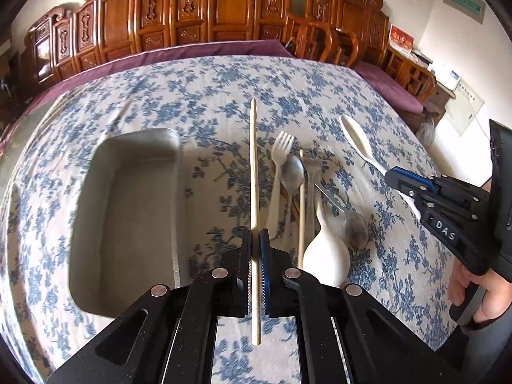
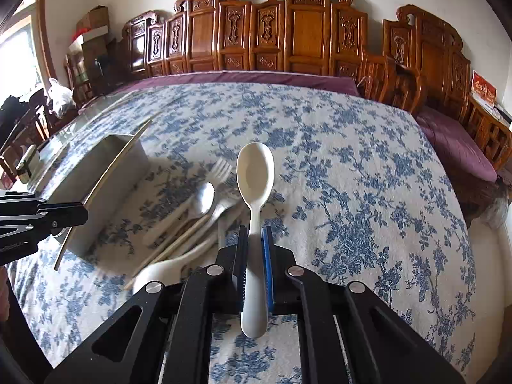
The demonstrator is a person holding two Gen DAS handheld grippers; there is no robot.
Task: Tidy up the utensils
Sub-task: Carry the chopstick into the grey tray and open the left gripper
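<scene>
The left tool is clamped on a long pale wooden chopstick, gripping it near its lower end so that the stick runs straight ahead between the pads and stands clear of the cloth. The right tool is closed on the handle of a cream-white plastic spoon, its bowl facing up and pointing away from the camera, lifted above the surface.

Both hang over a desk covered by a white cloth with a blue flower print. On the cloth, left of the held chopstick in the left wrist view, lies a grey rectangular metal tray; nothing can be seen inside it.

Between the two tools the other utensils lie in a loose heap on the cloth: a white plastic fork, a silver metal spoon overlapping it, a second pale wooden chopstick, a silver metal fork, a white ceramic soup spoon and a second metal spoon with a dark bowl touching it.

A hand holds the right tool's grip. Carved brown wooden chairs line the wall beyond.
</scene>
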